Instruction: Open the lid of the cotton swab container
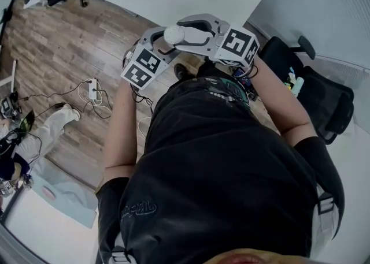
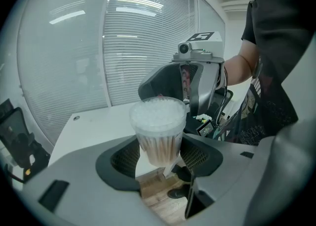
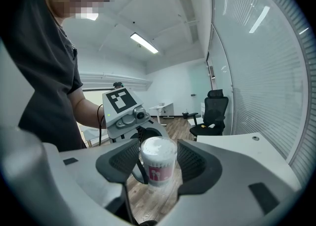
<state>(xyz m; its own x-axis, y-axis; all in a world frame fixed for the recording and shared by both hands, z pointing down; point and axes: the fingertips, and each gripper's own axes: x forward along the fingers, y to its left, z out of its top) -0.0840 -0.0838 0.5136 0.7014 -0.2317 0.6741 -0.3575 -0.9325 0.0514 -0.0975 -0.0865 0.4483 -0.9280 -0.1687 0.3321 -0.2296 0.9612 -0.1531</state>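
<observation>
I'm working this in mid-air. The white table (image 2: 91,128) is lying beyond and below my left claw (image 2: 160,158), and the wood floor (image 3: 148,198) is showing straight under both sets of jaws, so the job isn't resting on either. Left claw is clamping the cotton swab container (image 2: 158,131) by its lower body, both pads pressing on its sides. The container is sitting roughly upright between them with its wide end up. Right claw (image 3: 156,166) is facing the left one from the far side and is standing released. Its jaws are straddling the same container with a visible gap on each side, pads touching nothing. Progress as I'm reading it: pick-up and presentation are done, and the container is being offered to the second claw. The opening itself isn't showing as done. The container's top (image 2: 158,113) is reading as a white, bumpy disc of swab heads in both gripper views. I can't tell whether a clear lid is sitting over them. No loose lid is showing in either claw, on the table beyond the left claw, or anywhere in the head view, so I'm judging it's still on. Left to do, on that reading: right claw closing on the rim above my left pads and working it off while the left is holding the body.
</observation>
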